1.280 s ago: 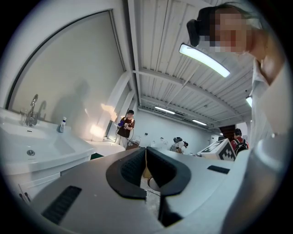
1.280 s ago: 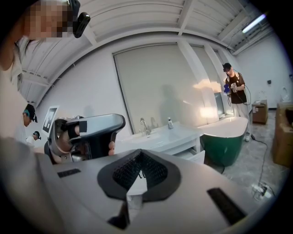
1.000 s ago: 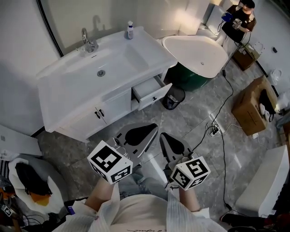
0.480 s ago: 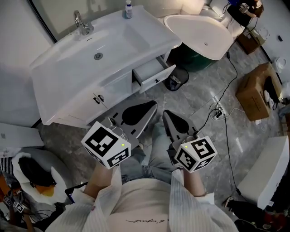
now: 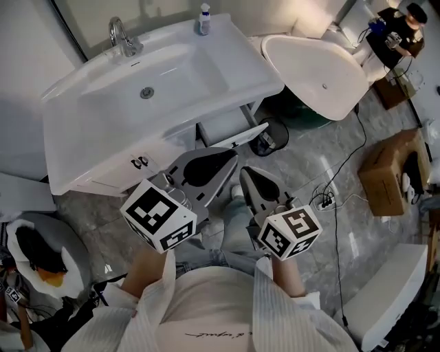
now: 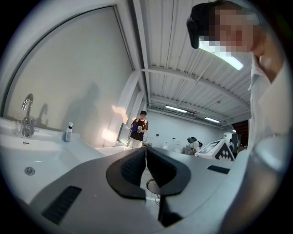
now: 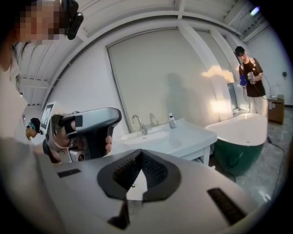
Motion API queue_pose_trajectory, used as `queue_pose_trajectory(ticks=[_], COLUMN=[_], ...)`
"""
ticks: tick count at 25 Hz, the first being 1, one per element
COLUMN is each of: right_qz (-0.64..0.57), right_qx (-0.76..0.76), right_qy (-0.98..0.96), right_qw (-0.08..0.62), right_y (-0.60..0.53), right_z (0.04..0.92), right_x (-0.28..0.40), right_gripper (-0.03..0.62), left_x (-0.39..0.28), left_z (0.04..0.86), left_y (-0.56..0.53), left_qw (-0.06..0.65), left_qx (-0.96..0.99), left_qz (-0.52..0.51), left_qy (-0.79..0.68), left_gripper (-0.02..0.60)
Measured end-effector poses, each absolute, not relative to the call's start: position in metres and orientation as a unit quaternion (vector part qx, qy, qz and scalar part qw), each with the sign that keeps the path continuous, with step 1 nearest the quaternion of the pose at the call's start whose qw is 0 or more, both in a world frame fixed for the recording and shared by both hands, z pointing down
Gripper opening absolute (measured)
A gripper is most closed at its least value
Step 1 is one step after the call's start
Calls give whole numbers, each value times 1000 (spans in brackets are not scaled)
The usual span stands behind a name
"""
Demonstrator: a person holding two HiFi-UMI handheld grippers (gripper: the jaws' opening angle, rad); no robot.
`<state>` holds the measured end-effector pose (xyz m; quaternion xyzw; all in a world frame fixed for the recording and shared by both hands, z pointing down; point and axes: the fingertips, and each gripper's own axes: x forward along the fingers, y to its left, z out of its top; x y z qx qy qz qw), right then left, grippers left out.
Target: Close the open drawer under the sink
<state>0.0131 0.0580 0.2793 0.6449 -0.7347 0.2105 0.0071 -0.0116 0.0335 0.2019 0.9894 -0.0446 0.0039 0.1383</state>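
White open drawer (image 5: 230, 132) sticks out under the right end of the white sink vanity (image 5: 75, 137), upper centre of the head view, with a small black waste bin (image 5: 267, 143) just right of it on the grey marble floor (image 5: 309, 227). Left tongs (image 5: 221, 162) and right tongs (image 5: 247, 177) are both pressed together with nothing between them, side by side mid-frame, just below the drawer. Chrome faucet (image 5: 118, 36) and small soap bottle (image 5: 204, 16) sit at the basin's back edge, upper left.
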Motion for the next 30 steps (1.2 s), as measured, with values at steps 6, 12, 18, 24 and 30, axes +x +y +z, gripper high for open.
queue_pose_trajectory(ticks=[6,12,18,24,30], right_qz=[212,202,205,214,222], right_qx=[598,544,485,443,427], right_qy=[-772,-813,-846,-865,-871], right_qw=[33,54,79,96,98], right_y=[8,-36,-67,-82,-89], right_z=[273,260,270,286,292], right_x=[72,123,153,162,153], right_gripper=[9,9,9,9,9], left_x=[44,88,110,114,107], left_z=[197,191,199,214,222], left_y=[-17,-57,-83,-88,-87], left_qw=[153,156,161,170,176], left_qx=[982,971,953,939,932], left_qz=[-10,-23,-28,-21,-9], left_qy=[-108,-180,-254,-300,-318], left_gripper=[21,21,21,21,21])
